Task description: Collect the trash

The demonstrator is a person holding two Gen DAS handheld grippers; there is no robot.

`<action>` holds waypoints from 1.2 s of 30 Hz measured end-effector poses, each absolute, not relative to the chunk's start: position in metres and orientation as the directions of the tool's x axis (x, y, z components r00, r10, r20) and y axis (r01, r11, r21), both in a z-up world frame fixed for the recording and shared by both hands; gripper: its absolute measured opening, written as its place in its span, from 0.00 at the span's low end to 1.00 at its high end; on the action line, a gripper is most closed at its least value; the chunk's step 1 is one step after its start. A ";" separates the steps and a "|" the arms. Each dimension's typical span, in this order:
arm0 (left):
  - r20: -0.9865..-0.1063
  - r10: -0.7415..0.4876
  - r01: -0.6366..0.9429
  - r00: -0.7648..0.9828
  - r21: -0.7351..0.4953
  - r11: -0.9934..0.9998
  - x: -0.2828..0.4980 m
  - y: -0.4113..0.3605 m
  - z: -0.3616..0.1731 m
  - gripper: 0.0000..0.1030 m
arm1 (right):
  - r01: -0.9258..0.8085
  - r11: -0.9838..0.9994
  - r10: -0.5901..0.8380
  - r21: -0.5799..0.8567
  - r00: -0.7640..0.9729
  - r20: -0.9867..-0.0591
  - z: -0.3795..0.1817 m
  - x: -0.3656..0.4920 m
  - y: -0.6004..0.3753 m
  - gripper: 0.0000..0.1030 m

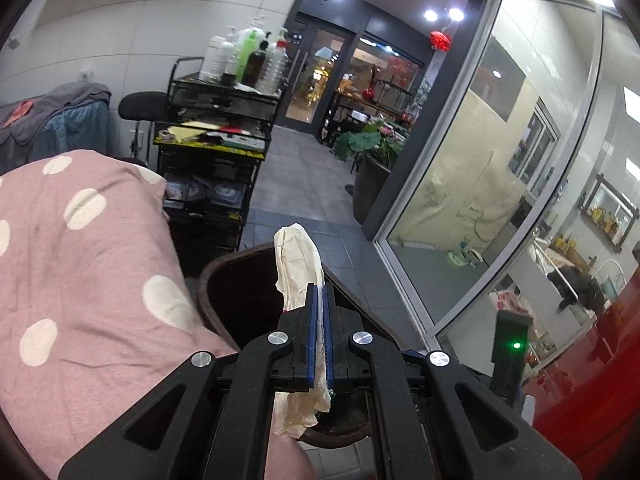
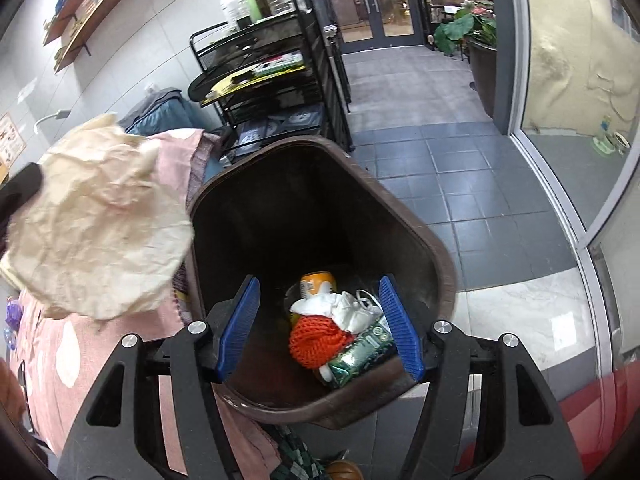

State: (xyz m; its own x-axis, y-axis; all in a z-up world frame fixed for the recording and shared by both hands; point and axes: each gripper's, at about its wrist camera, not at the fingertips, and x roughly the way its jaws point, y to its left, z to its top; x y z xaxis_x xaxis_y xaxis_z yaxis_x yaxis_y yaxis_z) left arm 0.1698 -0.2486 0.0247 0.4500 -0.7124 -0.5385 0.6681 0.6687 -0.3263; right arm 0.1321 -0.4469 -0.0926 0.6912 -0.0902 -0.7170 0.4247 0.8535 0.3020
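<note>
My left gripper point(image 1: 320, 290) is shut on a crumpled cream paper point(image 1: 298, 264), which sticks out above and below the blue pads. It hangs over the near rim of the brown bin point(image 1: 208, 276). In the right wrist view the same paper point(image 2: 100, 216) looms large at the left, beside the bin's rim point(image 2: 436, 248). My right gripper point(image 2: 319, 282) stands open above the bin's mouth, with nothing between its pads. Down in the bin lie an orange net point(image 2: 316, 340), a green can point(image 2: 360, 354), white tissue point(image 2: 340, 308) and a yellow can point(image 2: 318, 284).
A pink cloth with white dots point(image 1: 80, 260) covers the surface left of the bin. A black cart point(image 1: 216, 120) loaded with bottles stands behind it. Grey floor tiles point(image 2: 460, 184) stretch to a glass wall point(image 1: 480, 160) on the right. A red object point(image 1: 600, 360) sits at the lower right.
</note>
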 end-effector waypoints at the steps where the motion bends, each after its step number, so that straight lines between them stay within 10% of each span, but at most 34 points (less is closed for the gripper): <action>1: -0.549 -0.713 0.675 0.436 -0.324 0.663 0.170 -0.256 0.021 0.04 | 0.431 0.851 -0.096 0.300 0.690 -0.718 -0.093 0.129 -0.449 0.61; 5: -0.582 -0.693 0.684 0.425 -0.296 0.667 0.171 -0.279 0.005 0.05 | 0.463 0.839 -0.132 0.285 0.681 -0.720 -0.094 0.118 -0.459 0.69; 7: -0.606 -0.671 0.690 0.427 -0.261 0.675 0.173 -0.288 -0.003 0.21 | 0.475 0.834 -0.142 0.280 0.676 -0.723 -0.095 0.113 -0.463 0.69; 9: -0.611 -0.650 0.682 0.453 -0.233 0.694 0.172 -0.289 -0.009 0.69 | 0.490 0.828 -0.157 0.272 0.669 -0.726 -0.095 0.108 -0.466 0.74; 14: -0.594 -0.630 0.672 0.500 -0.193 0.715 0.166 -0.284 -0.015 0.85 | 0.521 0.815 -0.190 0.254 0.654 -0.733 -0.100 0.102 -0.475 0.79; 36: -0.502 -0.507 0.563 0.701 -0.046 0.825 0.119 -0.205 0.002 0.94 | 0.380 0.880 -0.147 0.285 0.788 -0.598 -0.068 0.099 -0.418 0.89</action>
State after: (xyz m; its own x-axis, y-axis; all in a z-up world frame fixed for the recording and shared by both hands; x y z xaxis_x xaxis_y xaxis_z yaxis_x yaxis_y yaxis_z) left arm 0.1190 -0.2051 0.0015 0.7008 -0.5066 -0.5022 0.5631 0.8251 -0.0464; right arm 0.0992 -0.4176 -0.0683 0.7882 -0.1465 -0.5977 0.3799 0.8799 0.2853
